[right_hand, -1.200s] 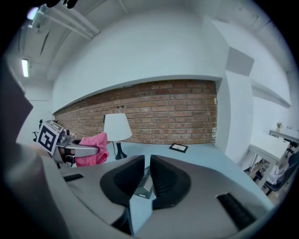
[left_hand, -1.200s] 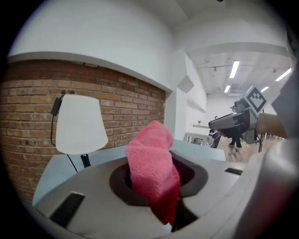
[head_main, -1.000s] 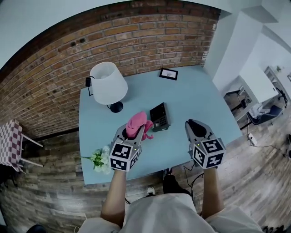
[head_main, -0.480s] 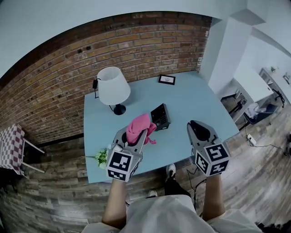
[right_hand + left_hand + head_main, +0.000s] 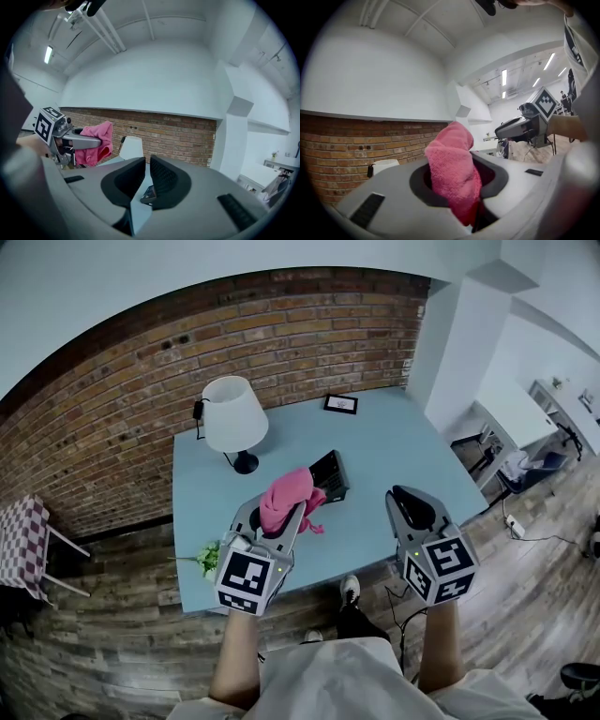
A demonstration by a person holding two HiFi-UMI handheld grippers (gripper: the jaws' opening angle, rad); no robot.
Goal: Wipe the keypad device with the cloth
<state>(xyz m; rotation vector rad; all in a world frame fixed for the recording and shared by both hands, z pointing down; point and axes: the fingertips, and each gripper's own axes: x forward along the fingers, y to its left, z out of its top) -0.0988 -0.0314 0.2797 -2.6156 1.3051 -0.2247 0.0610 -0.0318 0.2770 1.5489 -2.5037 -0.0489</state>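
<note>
A black keypad device [image 5: 332,474] lies tilted near the middle of the light blue table [image 5: 394,446]. My left gripper [image 5: 277,510] hangs above the table's front part, shut on a pink cloth [image 5: 287,495] that bulges up between the jaws and droops toward the keypad's left edge. In the left gripper view the cloth [image 5: 454,168] fills the jaws of that gripper [image 5: 457,164]. My right gripper [image 5: 411,495] hovers to the right of the keypad with its jaws together and nothing held. Past that gripper's [image 5: 146,161] pads a bit of the keypad [image 5: 148,192] shows.
A white-shaded lamp [image 5: 234,416] stands at the table's back left, with a small framed card [image 5: 340,404] at the back. A bunch of white flowers [image 5: 208,561] lies at the front left edge. A brick wall [image 5: 281,324] runs behind the table, and the floor is wood.
The left gripper with the pink cloth has crept slightly toward the keypad, so the cloth now overlaps its left edge in view. The right gripper has barely moved.
</note>
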